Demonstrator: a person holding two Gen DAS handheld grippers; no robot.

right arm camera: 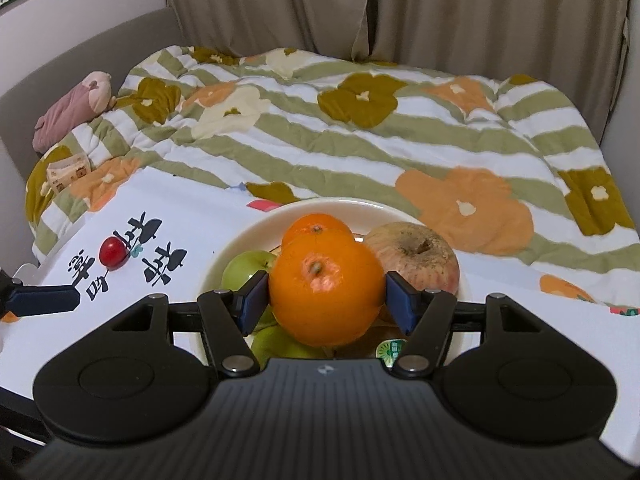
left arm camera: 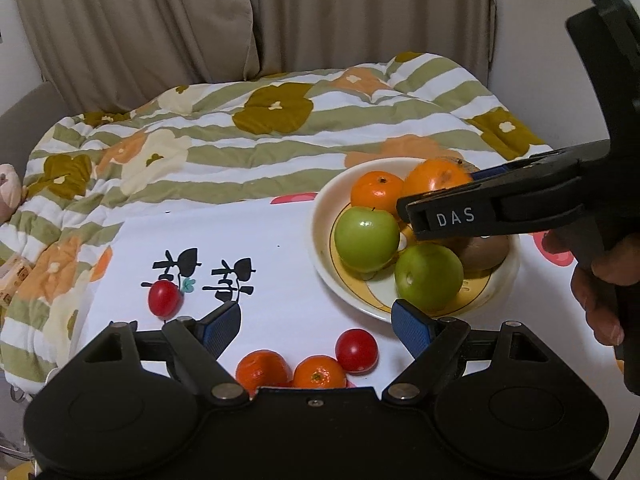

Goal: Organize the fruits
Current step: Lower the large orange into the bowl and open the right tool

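Fruits lay split: one cherry tomato on the printed white sheet at far left, two mandarins and a second cherry tomato loose just ahead of the left gripper, the rest in the white bowl to the right. Left gripper hovered low over the loose group, jaws spread wide, nothing between them, pointed forward along the sheet. Right gripper was clamped on a large orange, blue pads pressing its sides, over the bowl beside a reddish apple and green fruits. It came in from the right, roughly level, person's hand on the handle. My read: placing step. Best done by lowering until the orange seats among the others, then opening slowly; a round fruit could roll over the rim if dropped high.
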